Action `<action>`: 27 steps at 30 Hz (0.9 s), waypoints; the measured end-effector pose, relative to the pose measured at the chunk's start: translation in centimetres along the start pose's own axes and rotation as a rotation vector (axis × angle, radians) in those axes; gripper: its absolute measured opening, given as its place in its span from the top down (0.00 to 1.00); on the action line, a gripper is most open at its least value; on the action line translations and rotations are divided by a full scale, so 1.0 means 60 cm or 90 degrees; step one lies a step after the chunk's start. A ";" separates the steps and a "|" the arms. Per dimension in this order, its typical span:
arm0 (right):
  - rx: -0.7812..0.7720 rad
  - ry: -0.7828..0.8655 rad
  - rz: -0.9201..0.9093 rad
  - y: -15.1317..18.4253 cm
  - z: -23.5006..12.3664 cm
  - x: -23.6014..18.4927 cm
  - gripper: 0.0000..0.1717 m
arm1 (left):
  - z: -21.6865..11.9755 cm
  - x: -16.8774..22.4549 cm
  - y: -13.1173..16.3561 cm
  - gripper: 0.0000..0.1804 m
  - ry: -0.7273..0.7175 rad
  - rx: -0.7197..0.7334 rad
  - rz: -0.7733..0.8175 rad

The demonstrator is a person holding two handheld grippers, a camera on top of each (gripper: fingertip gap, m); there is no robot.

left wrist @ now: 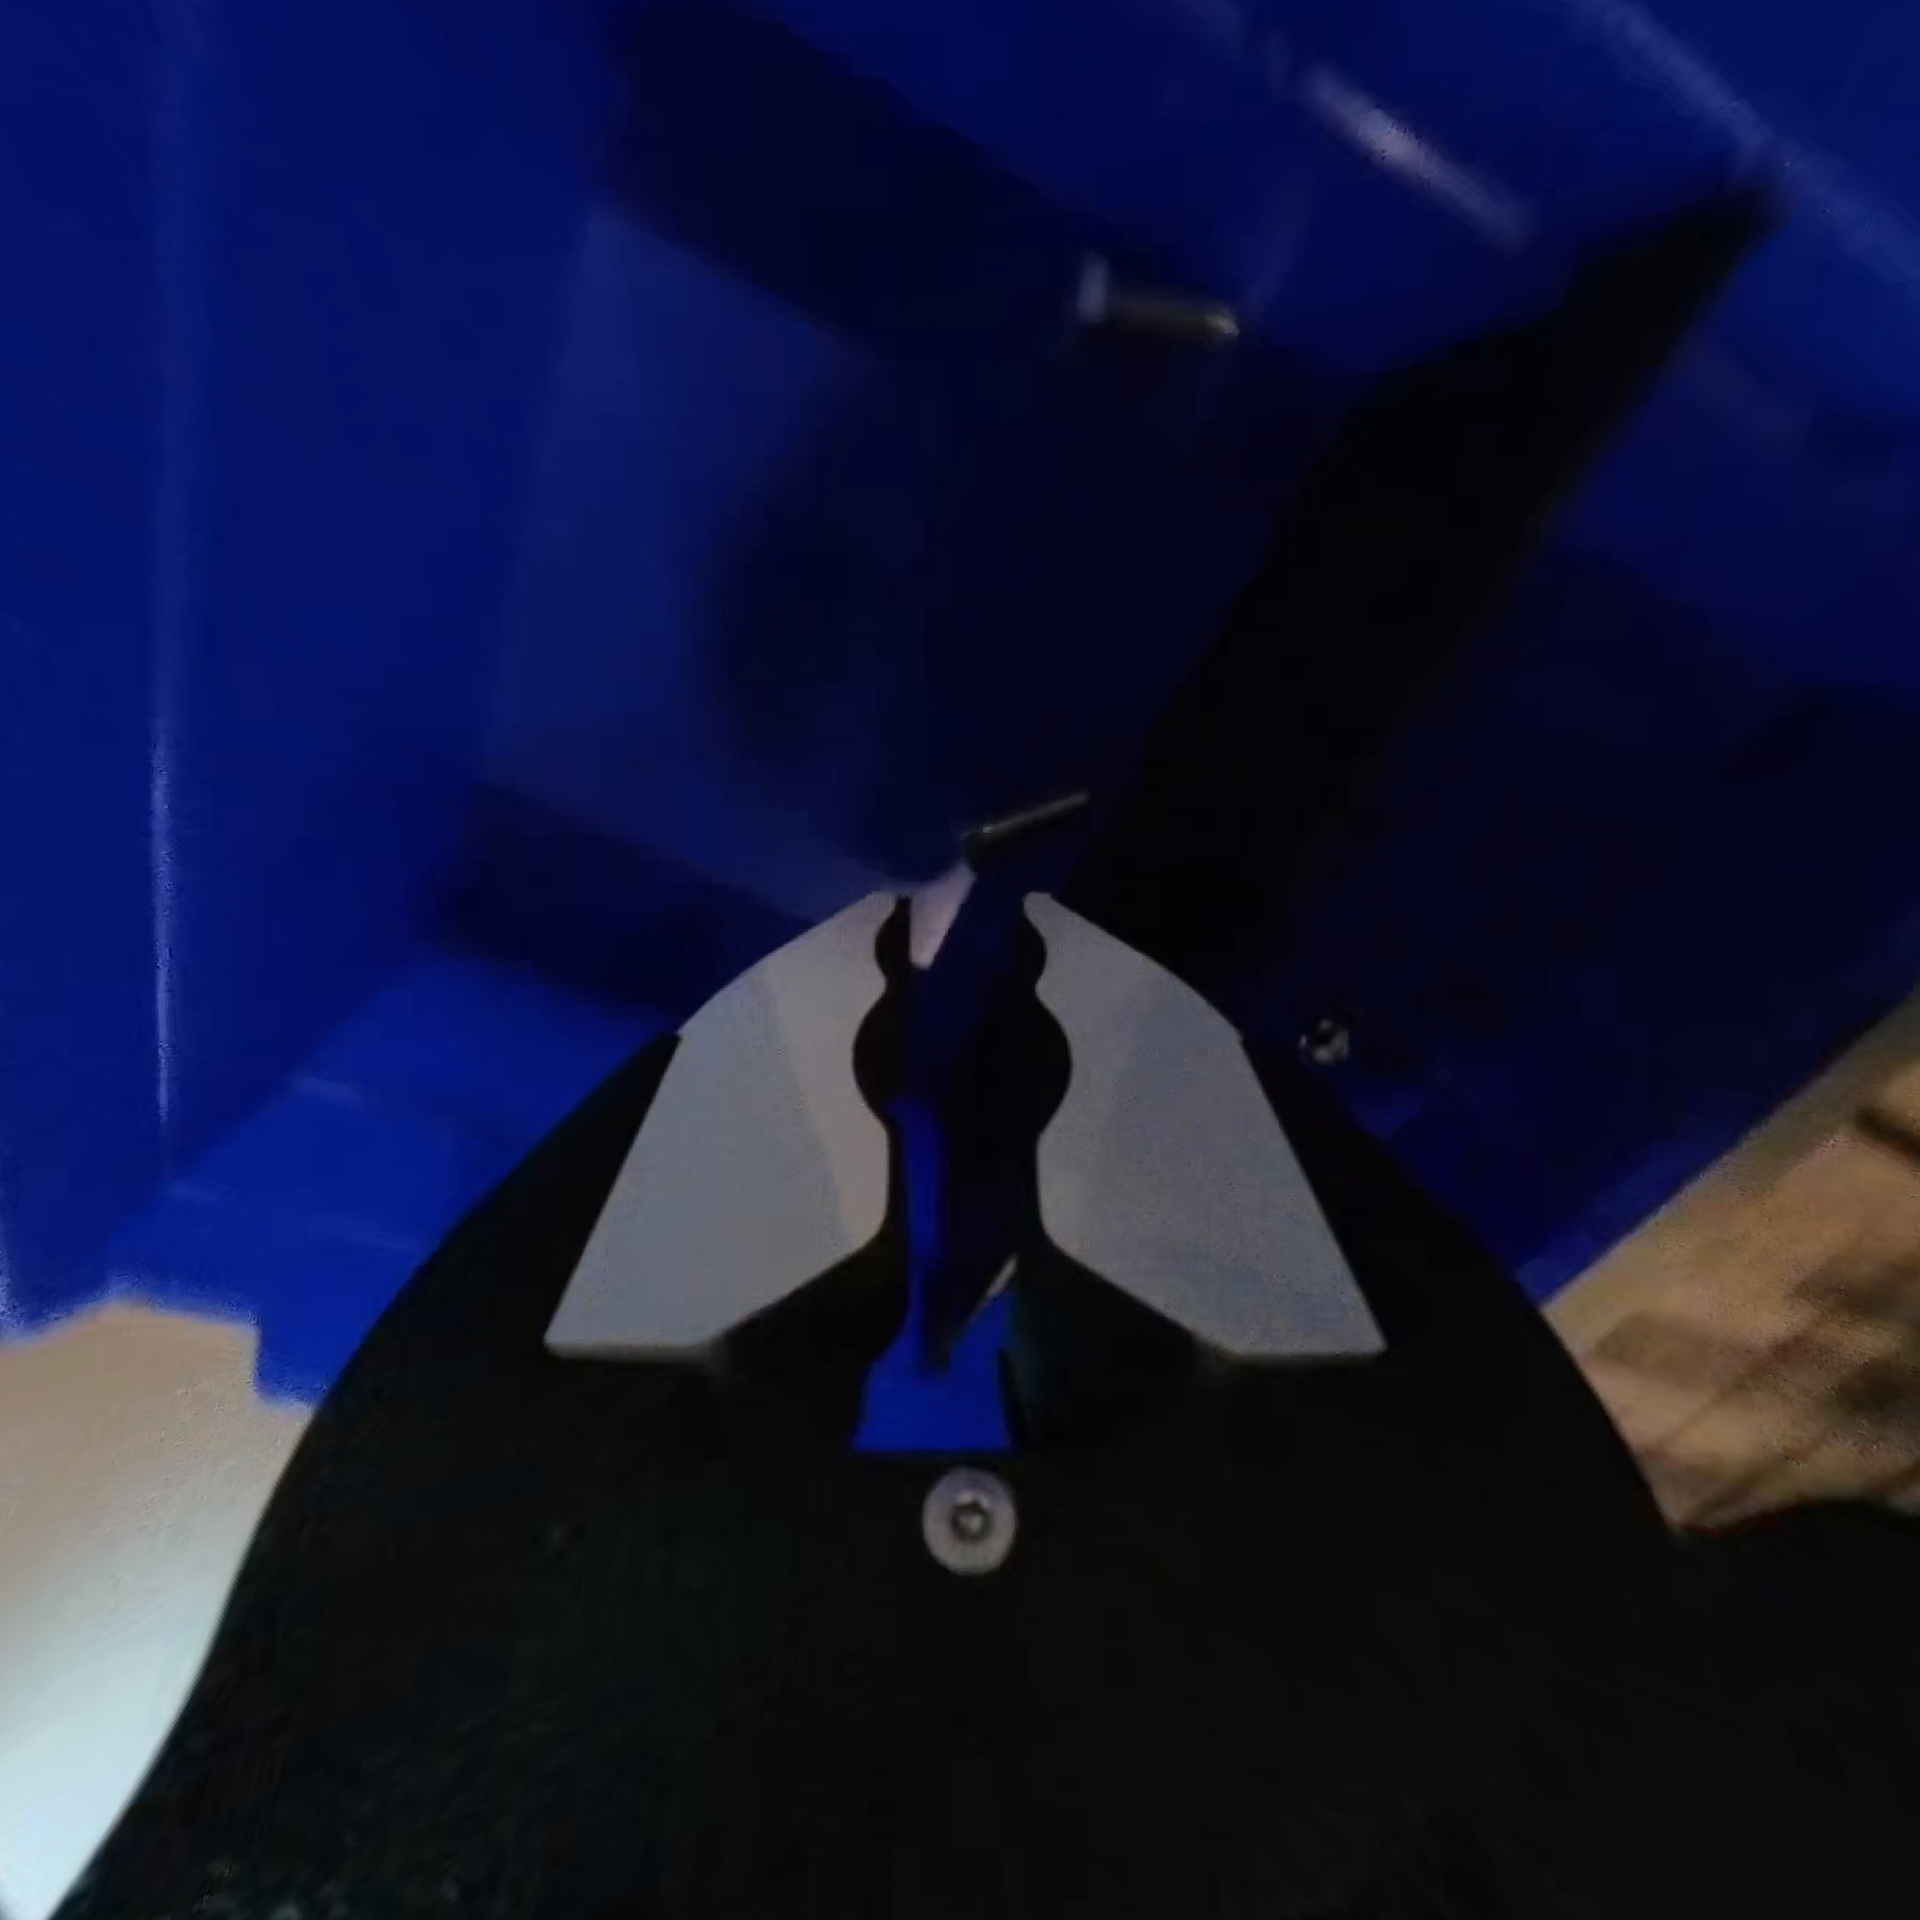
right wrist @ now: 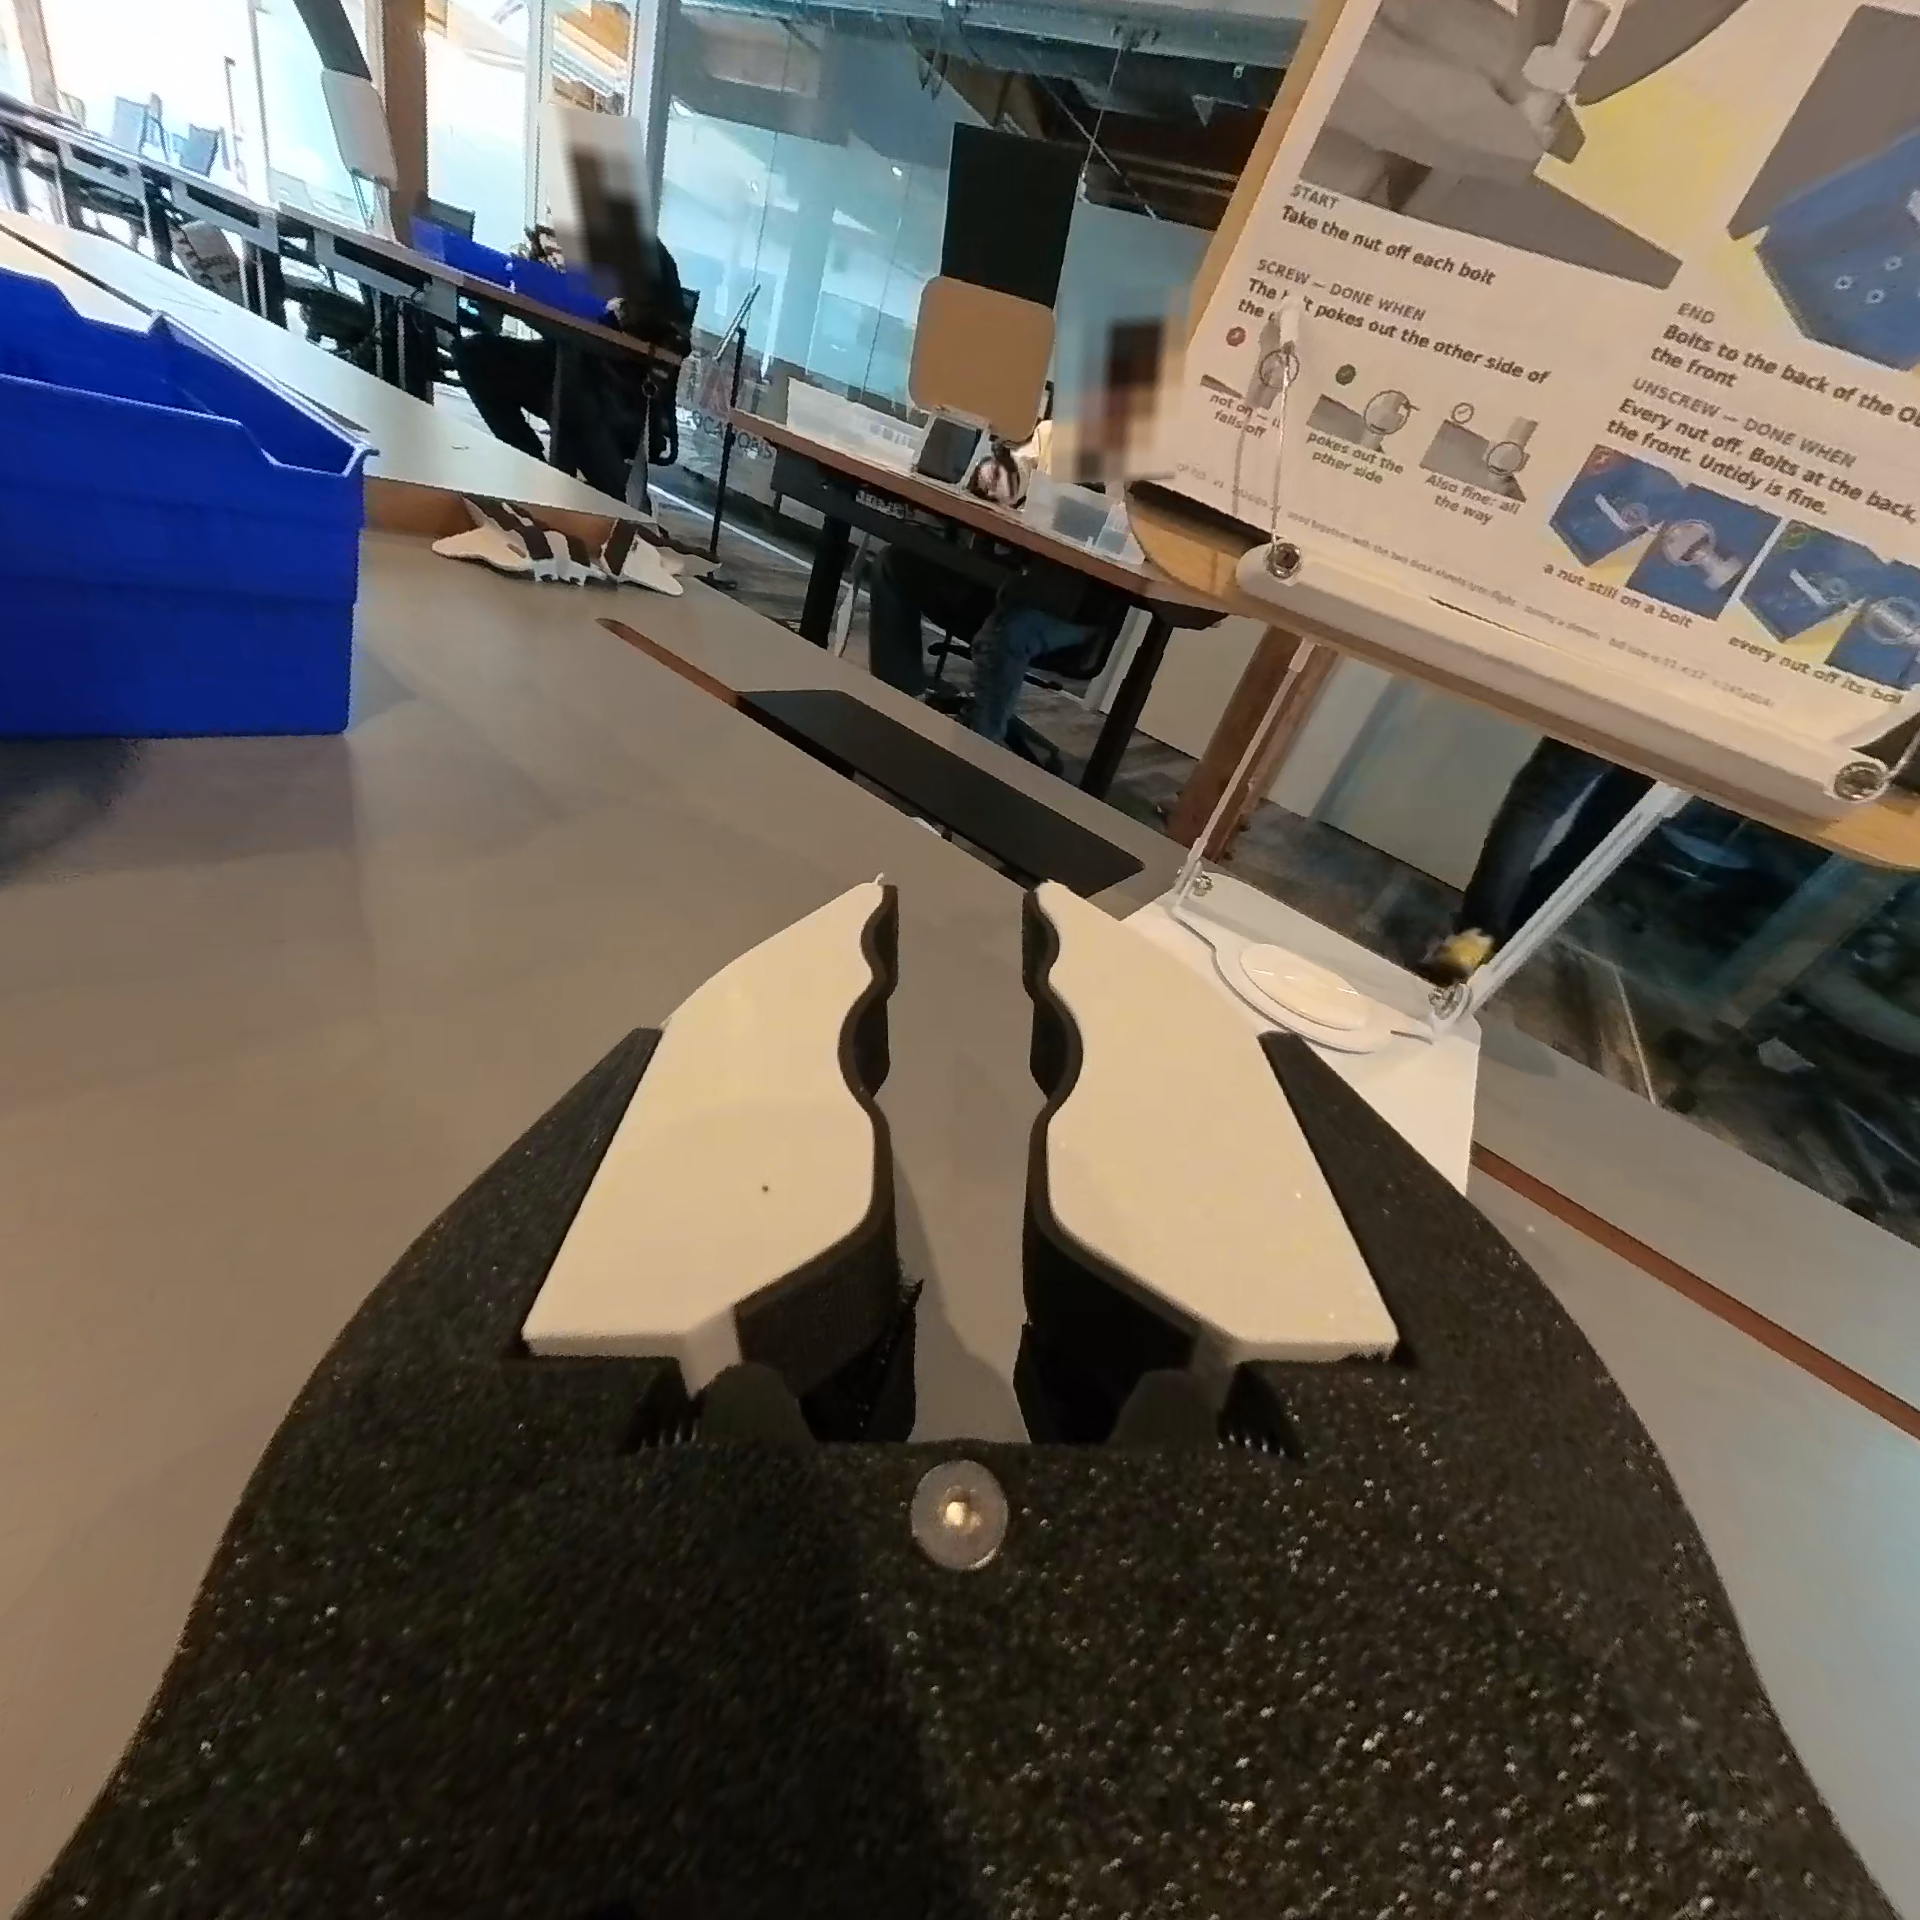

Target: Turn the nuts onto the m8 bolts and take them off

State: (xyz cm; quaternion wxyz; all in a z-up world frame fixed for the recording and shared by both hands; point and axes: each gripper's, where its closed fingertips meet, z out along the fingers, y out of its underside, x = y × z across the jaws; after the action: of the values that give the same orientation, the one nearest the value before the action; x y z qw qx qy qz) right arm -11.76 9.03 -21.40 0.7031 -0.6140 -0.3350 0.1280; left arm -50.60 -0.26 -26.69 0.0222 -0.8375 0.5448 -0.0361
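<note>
In the left wrist view my left gripper (left wrist: 961, 914) reaches into a blue bin (left wrist: 416, 520). Its fingers (left wrist: 748, 1143) stand apart with nothing pressed between the pads. A dark bolt (left wrist: 1023, 821) lies just past the fingertips on the bin floor, clear of both pads. A second bolt (left wrist: 1153, 307) lies farther in, by the bin's back wall. A small round metal piece (left wrist: 1325, 1039), too blurred to name, sits to the right of the fingers. In the right wrist view my right gripper (right wrist: 956, 904) is open and empty, low over the grey table (right wrist: 416, 987).
The blue bin (right wrist: 177, 520) stands at the left of the right wrist view. An instruction board (right wrist: 1558, 364) on a white stand (right wrist: 1351, 997) is at the right. A black flat panel (right wrist: 935, 769) lies ahead near the table's far edge. People sit at desks behind. My right fingertips sit around 40 cm from my left ones. The small round metal piece (left wrist: 1325, 1039) is about 11 cm from my left fingertips.
</note>
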 end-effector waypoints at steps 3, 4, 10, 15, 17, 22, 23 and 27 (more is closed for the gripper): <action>0.001 -0.004 0.004 0.000 0.000 0.000 0.87 | 0.012 0.011 0.003 0.95 0.032 -0.038 0.172; 0.001 -0.005 0.006 0.000 0.000 0.000 0.87 | 0.013 0.009 0.004 0.94 0.033 -0.055 0.200; 0.004 -0.008 0.013 -0.001 -0.001 0.001 0.87 | 0.028 0.012 0.009 0.91 0.097 -0.131 0.262; 0.004 -0.013 0.012 -0.001 0.000 -0.001 0.87 | 0.046 0.010 0.013 0.92 0.114 -0.182 0.313; 0.004 -0.014 0.012 -0.001 0.000 -0.002 0.87 | 0.051 0.008 0.010 0.92 0.108 -0.190 0.335; 0.001 -0.018 0.011 0.000 0.000 -0.003 0.87 | 0.065 -0.003 0.006 0.90 0.062 -0.192 0.416; 0.001 -0.018 0.010 0.000 0.000 -0.004 0.87 | 0.069 -0.005 0.007 0.91 0.054 -0.196 0.431; -0.002 -0.019 0.010 0.001 0.001 -0.004 0.87 | 0.073 -0.004 -0.001 0.96 0.047 -0.184 0.460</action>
State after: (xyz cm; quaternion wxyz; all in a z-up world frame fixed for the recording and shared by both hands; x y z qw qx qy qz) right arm -11.97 8.97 -21.53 0.6959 -0.6158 -0.3409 0.1425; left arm -50.28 -0.02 -31.08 -0.1044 -0.5846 0.8043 0.0214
